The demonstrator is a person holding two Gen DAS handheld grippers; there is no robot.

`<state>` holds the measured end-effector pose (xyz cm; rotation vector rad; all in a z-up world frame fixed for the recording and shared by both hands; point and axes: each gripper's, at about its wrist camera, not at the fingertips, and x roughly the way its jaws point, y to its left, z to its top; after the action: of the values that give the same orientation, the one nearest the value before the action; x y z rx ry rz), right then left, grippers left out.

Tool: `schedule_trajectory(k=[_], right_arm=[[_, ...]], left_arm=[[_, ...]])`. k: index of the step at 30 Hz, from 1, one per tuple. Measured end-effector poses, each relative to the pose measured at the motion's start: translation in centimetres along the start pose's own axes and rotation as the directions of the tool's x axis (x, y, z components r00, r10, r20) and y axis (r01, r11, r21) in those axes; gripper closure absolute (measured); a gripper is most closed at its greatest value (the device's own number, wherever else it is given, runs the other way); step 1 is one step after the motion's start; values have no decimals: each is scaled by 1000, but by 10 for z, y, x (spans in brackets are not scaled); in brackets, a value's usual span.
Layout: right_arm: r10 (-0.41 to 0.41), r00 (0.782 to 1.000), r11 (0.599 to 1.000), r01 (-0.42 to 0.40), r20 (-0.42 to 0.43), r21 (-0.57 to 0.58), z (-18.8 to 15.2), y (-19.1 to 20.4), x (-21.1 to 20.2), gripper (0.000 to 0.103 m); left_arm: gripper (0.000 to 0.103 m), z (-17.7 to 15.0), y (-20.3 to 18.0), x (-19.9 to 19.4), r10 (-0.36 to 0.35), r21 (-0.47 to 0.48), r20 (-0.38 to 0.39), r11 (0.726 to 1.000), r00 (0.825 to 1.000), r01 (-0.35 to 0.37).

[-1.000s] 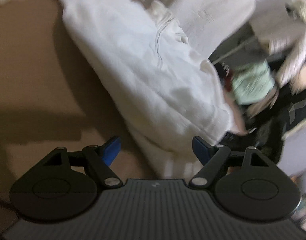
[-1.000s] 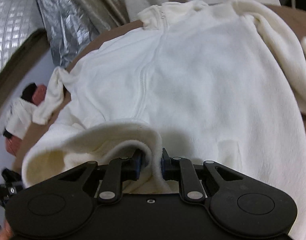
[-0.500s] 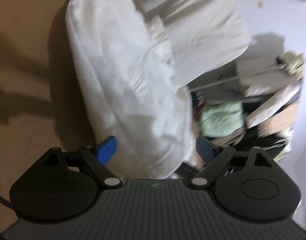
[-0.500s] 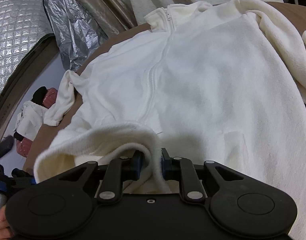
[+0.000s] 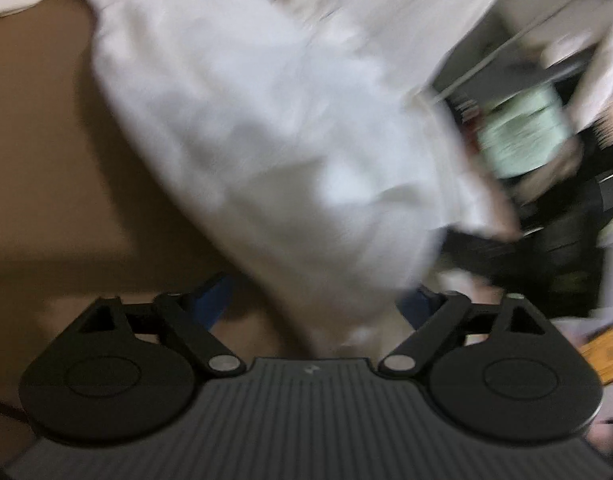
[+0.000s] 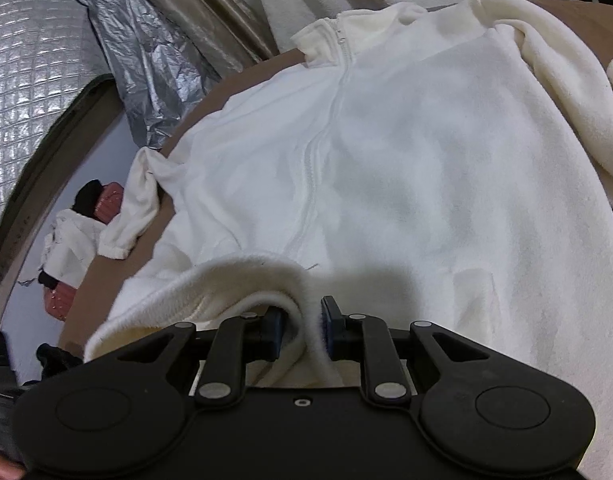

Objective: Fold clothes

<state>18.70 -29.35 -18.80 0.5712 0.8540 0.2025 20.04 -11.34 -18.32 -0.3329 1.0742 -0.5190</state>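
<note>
A brown table (image 6: 242, 76) carries the clothes; its bare top shows along the left and far edges in the right wrist view, and as a wide bare stretch (image 5: 46, 152) to the left in the blurred left wrist view. A white fleece zip jacket (image 6: 406, 152) lies spread front-up over most of it, collar toward the far edge. One sleeve (image 6: 134, 200) reaches the table's left edge. A second cream fleece garment (image 6: 566, 92) lies on the right, touching the jacket.
</note>
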Motion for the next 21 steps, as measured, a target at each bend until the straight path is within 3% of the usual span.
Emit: schedule_trajectory(k=[1, 3, 5, 8, 9, 11, 12, 13, 14, 15, 18, 20, 21], right_arm=[[13, 1000, 1000, -13, 1, -8, -1, 1, -1, 80], [46, 999, 998, -47, -3, -33, -3, 6, -3, 80], [90, 996, 993, -91, -21, -73, -5, 13, -5, 80], [189, 979, 971, -197, -71, -133, -14, 21, -15, 78], [220, 971, 962, -231, -88, -148, -17, 23, -21, 75], [247, 963, 941, -266, -111, -211, -30, 28, -39, 65], [243, 962, 930, -267, -121, -254, -37, 29, -49, 54], [227, 965, 918, -256, -130, -303, -46, 29, -58, 47], [194, 972, 911, -228, -131, -345, -57, 28, -67, 47], [152, 980, 905, -189, -127, -380, -69, 27, -75, 47], [31, 995, 882, -74, -99, -466, -104, 21, -99, 47], [-29, 998, 890, 2, -50, -456, -122, 7, -117, 47], [-56, 998, 892, 35, -32, -450, -128, 0, -125, 47]], left_arm=[[92, 0, -2, 2, 62, 30, 4, 998, 998, -62], [95, 3, -7, -10, 157, 75, 104, 983, 982, -165], [95, 6, -13, -34, 232, 101, 240, 960, 943, -262], [96, 3, -21, -106, 296, 72, 473, 926, 830, -371], [96, -5, -21, -129, 312, 58, 519, 916, 796, -397], [96, -24, -17, -166, 353, 39, 580, 888, 734, -458], [96, -33, -15, -184, 372, 27, 608, 873, 701, -487], [96, -38, -7, -189, 412, 18, 597, 851, 688, -525], [96, -41, 4, -187, 462, 13, 566, 823, 683, -568], [96, -44, 17, -182, 497, 4, 528, 810, 689, -587], [96, -43, 65, -158, 538, -77, 371, 830, 757, -552], [96, -38, 83, -157, 493, -139, 315, 869, 811, -474], [96, -38, 83, -159, 479, -145, 320, 878, 818, -457]])
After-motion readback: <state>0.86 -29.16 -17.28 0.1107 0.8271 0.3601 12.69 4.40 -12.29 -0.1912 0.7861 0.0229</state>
